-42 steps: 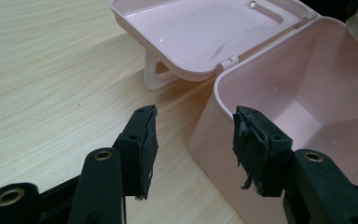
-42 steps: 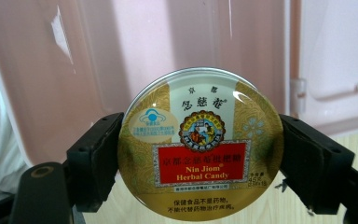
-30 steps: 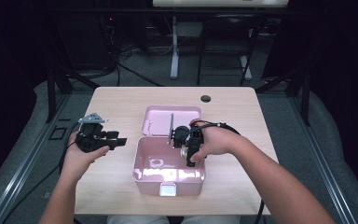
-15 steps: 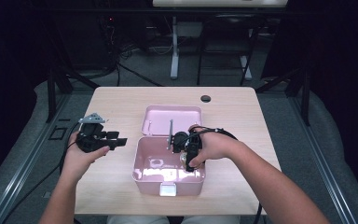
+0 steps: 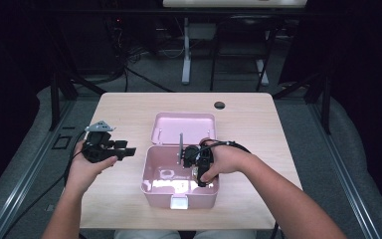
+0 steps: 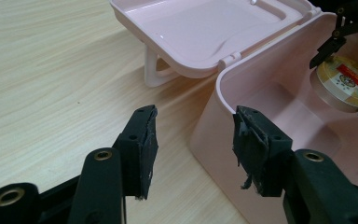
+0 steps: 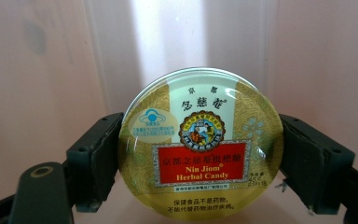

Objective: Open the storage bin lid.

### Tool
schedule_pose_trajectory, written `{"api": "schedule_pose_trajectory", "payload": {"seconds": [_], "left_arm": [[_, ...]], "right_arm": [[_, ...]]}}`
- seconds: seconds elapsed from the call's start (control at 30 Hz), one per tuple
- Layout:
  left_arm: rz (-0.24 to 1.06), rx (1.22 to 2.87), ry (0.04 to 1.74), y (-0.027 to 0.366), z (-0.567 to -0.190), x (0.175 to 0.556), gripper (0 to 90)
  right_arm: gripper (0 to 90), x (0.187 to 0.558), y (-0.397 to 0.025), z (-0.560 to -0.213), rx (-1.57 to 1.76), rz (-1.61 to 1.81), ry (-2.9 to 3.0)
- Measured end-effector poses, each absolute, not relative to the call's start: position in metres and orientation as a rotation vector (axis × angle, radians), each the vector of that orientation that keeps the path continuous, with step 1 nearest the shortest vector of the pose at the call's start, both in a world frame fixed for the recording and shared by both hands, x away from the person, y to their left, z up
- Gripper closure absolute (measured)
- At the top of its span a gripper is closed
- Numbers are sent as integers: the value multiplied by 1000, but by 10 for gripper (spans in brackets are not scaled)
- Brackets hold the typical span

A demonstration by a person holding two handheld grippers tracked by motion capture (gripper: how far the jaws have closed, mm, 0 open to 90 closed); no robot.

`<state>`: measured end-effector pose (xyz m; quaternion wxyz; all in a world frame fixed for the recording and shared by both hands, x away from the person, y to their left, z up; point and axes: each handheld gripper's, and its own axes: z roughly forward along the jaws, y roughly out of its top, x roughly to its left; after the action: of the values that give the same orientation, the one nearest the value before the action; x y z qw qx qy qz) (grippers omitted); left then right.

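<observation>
Here the right hand-held gripper (image 7: pixel 200 154) clamps a "Nin Jiom Herbal Candy" tin (image 7: pixel 200 142).

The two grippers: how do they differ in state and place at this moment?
The right gripper is shut on a round candy tin; the left gripper is open and holds nothing. The right gripper reaches down inside the pink box; the left gripper is outside it, above the table, by the box's left wall. Both have two black jaws.
</observation>
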<state>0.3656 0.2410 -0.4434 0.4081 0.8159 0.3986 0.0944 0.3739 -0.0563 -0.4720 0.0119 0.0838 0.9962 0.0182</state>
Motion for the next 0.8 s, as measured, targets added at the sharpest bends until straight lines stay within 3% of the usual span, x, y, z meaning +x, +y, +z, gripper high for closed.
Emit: {"api": "schedule_pose_trajectory", "payload": {"seconds": [0.8], "left_arm": [[234, 2062, 1006, 241, -445, 367, 493]], "right_arm": [[197, 376, -55, -489, 284, 70, 3115]]}}
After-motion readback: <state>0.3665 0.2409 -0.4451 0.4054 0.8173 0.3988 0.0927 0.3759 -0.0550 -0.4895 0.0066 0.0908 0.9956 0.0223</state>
